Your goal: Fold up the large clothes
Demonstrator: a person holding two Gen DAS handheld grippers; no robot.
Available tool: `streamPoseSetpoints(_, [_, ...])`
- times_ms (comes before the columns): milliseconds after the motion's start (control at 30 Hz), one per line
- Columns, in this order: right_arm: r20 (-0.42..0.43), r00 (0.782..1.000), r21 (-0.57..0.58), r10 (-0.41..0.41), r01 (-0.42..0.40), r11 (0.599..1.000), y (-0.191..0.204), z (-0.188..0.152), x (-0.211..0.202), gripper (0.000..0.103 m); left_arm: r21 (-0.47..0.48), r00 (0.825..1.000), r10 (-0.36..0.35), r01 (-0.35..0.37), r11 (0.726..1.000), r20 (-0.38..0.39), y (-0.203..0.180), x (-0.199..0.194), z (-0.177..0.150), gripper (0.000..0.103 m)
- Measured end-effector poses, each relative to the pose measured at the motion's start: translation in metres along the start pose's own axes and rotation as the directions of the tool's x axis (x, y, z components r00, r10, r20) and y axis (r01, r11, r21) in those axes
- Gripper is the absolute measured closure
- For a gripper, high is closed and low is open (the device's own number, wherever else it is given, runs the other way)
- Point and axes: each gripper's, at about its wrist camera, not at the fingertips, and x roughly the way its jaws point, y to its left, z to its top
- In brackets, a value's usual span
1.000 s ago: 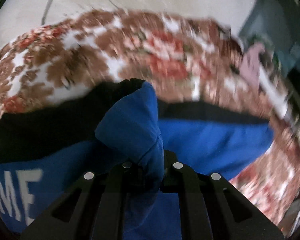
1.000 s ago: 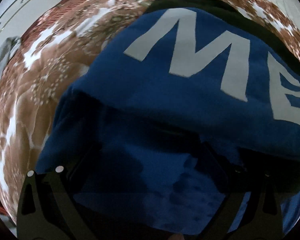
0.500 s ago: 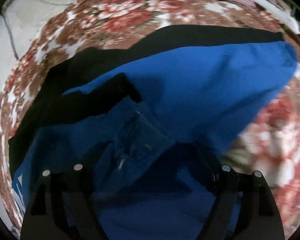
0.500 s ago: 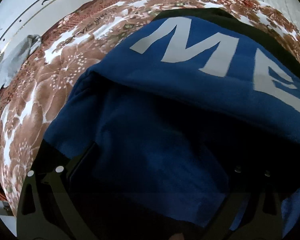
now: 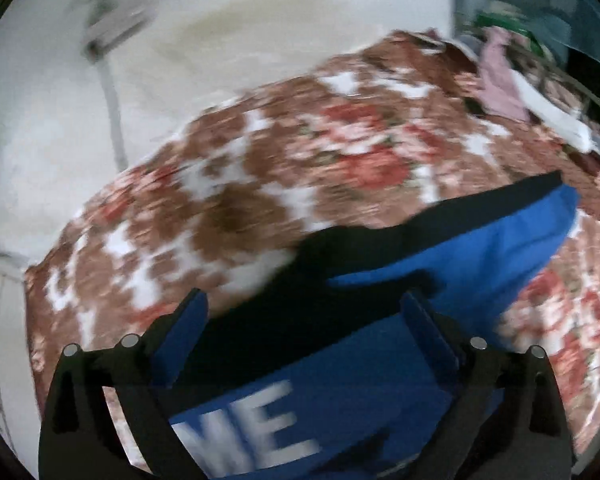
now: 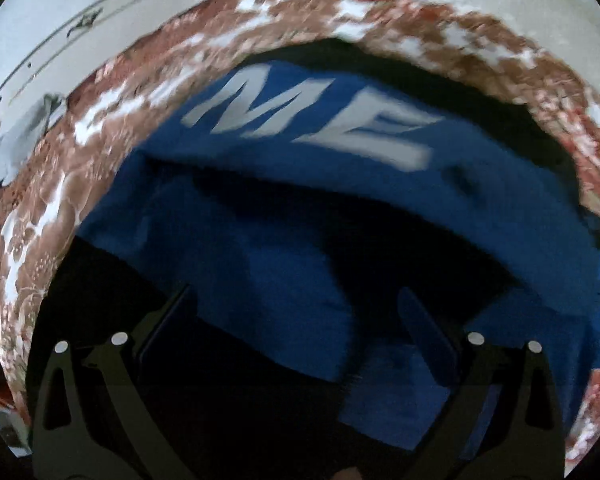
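Note:
A large blue garment (image 5: 440, 264) with a black band (image 5: 292, 312) along its far edge and white letters "ME" (image 5: 256, 432) lies on a floral bedspread (image 5: 284, 168). My left gripper (image 5: 304, 312) is open and empty above the garment near the black band. In the right wrist view the same blue garment (image 6: 300, 184) shows the white "ME" print (image 6: 312, 120) and a folded-over layer in shadow. My right gripper (image 6: 296, 304) is open and empty just above that folded layer.
A pile of other clothes, pink and white, lies at the bed's far right (image 5: 508, 80). A pale wall (image 5: 60, 140) with a cable and fitting stands behind the bed. A white panel (image 6: 60, 52) borders the bed on the left in the right wrist view.
My left gripper was shut on a blue fold a second ago, then opened and let it go, and has since swung up and away. My right gripper stayed open and drew back a little.

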Motion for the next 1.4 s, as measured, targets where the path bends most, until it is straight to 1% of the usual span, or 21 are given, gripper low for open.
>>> streamPoseSetpoints(67, [0.021, 0.998, 0.093, -0.053, 0.051, 0.994, -0.032, 0.002, -0.012, 0.005, -0.052, 0.999, 0.032, -0.033, 0.998, -0.015, 0.038, 0.005, -0.025, 0.006])
streamPoseSetpoints(100, [0.040, 0.997, 0.138, -0.070, 0.064, 0.988, -0.047, 0.004, -0.019, 0.005, -0.085, 0.998, 0.046, -0.049, 0.995, -0.039, 0.056, 0.013, -0.042, 0.006])
streamPoseSetpoints(167, [0.065, 0.987, 0.227, -0.147, 0.129, 0.965, -0.081, 0.012, -0.030, 0.005, -0.144, 0.991, 0.051, -0.068, 0.987, -0.121, 0.084, 0.038, -0.082, 0.006])
streamPoseSetpoints(300, [0.058, 0.971, 0.327, -0.234, 0.203, 0.923, -0.137, 0.032, -0.029, 0.005, -0.218, 0.984, 0.001, -0.041, 0.975, -0.178, 0.097, 0.068, -0.142, 0.006])
streamPoseSetpoints(367, [0.033, 0.972, 0.362, -0.233, 0.206, 0.909, -0.160, 0.039, -0.018, 0.005, -0.240, 0.983, -0.018, -0.027, 0.970, -0.182, 0.095, 0.079, -0.164, 0.006])
streamPoseSetpoints(433, [-0.001, 0.972, 0.370, -0.234, 0.218, 0.903, -0.178, 0.042, -0.006, 0.005, -0.263, 0.983, -0.042, -0.007, 0.965, -0.181, 0.092, 0.089, -0.182, 0.006])
streamPoseSetpoints(500, [-0.065, 0.960, 0.364, -0.272, 0.276, 0.889, -0.196, 0.038, 0.008, 0.005, -0.290, 0.977, -0.074, 0.012, 0.957, -0.202, 0.091, 0.102, -0.198, 0.006])
streamPoseSetpoints(567, [-0.111, 0.963, 0.375, -0.244, 0.268, 0.887, -0.206, 0.028, 0.021, 0.005, -0.312, 0.970, -0.107, 0.034, 0.949, -0.220, 0.093, 0.116, -0.216, 0.006])
streamPoseSetpoints(633, [-0.143, 0.967, 0.396, -0.211, 0.251, 0.883, -0.213, 0.017, 0.030, 0.005, -0.338, 0.968, -0.164, 0.093, 0.937, -0.191, 0.097, 0.121, -0.229, 0.006])
streamPoseSetpoints(700, [-0.158, 0.954, 0.329, -0.254, 0.293, 0.898, -0.208, 0.010, 0.034, 0.005, -0.354, 0.963, -0.198, 0.123, 0.927, -0.183, 0.103, 0.128, -0.240, 0.004])
streamPoseSetpoints(733, [-0.170, 0.947, 0.313, -0.274, 0.315, 0.896, -0.208, 0.006, 0.034, 0.005, -0.352, 0.963, -0.189, 0.112, 0.929, -0.194, 0.106, 0.131, -0.244, 0.004])
streamPoseSetpoints(767, [-0.187, 0.947, 0.342, -0.260, 0.311, 0.887, -0.215, 0.000, 0.033, 0.005, -0.350, 0.964, -0.168, 0.087, 0.933, -0.208, 0.111, 0.132, -0.247, 0.004])
streamPoseSetpoints(833, [-0.209, 0.948, 0.421, -0.238, 0.307, 0.853, -0.235, -0.013, 0.025, 0.005, -0.365, 0.962, -0.165, 0.076, 0.928, -0.219, 0.119, 0.126, -0.248, 0.004])
streamPoseSetpoints(933, [-0.178, 0.964, 0.495, -0.198, 0.261, 0.829, -0.257, -0.023, -0.004, 0.005, -0.314, 0.963, -0.076, -0.009, 0.949, -0.259, 0.126, 0.111, -0.242, 0.006])
streamPoseSetpoints(1000, [-0.156, 0.964, 0.510, -0.214, 0.264, 0.819, -0.266, -0.027, -0.027, 0.005, -0.314, 0.975, -0.066, -0.005, 0.949, -0.214, 0.128, 0.087, -0.230, 0.006])
streamPoseSetpoints(1033, [-0.157, 0.958, 0.525, -0.238, 0.285, 0.802, -0.274, -0.032, -0.043, 0.005, -0.322, 0.978, -0.069, 0.003, 0.947, -0.196, 0.126, 0.078, -0.224, 0.006])
streamPoseSetpoints(1067, [-0.149, 0.960, 0.545, -0.238, 0.281, 0.790, -0.280, -0.038, -0.054, 0.005, -0.329, 0.981, -0.075, 0.012, 0.944, -0.179, 0.123, 0.070, -0.218, 0.006])
streamPoseSetpoints(1133, [-0.125, 0.967, 0.600, -0.221, 0.251, 0.759, -0.298, -0.057, -0.075, 0.005, -0.348, 0.987, -0.095, 0.046, 0.936, -0.126, 0.104, 0.051, -0.198, 0.006])
streamPoseSetpoints(1200, [-0.130, 0.968, 0.644, -0.215, 0.247, 0.724, -0.322, -0.082, -0.093, 0.005, -0.358, 0.989, -0.111, 0.069, 0.931, -0.098, 0.080, 0.043, -0.179, 0.006])
streamPoseSetpoints(1300, [-0.143, 0.963, 0.684, -0.228, 0.263, 0.680, -0.360, -0.112, -0.111, 0.005, -0.365, 0.991, -0.126, 0.097, 0.926, -0.055, 0.022, 0.036, -0.151, 0.006])
streamPoseSetpoints(1400, [-0.171, 0.960, 0.737, -0.223, 0.275, 0.618, -0.413, -0.157, -0.131, 0.005, -0.345, 0.992, -0.112, 0.088, 0.935, -0.051, -0.035, 0.043, -0.132, 0.006])
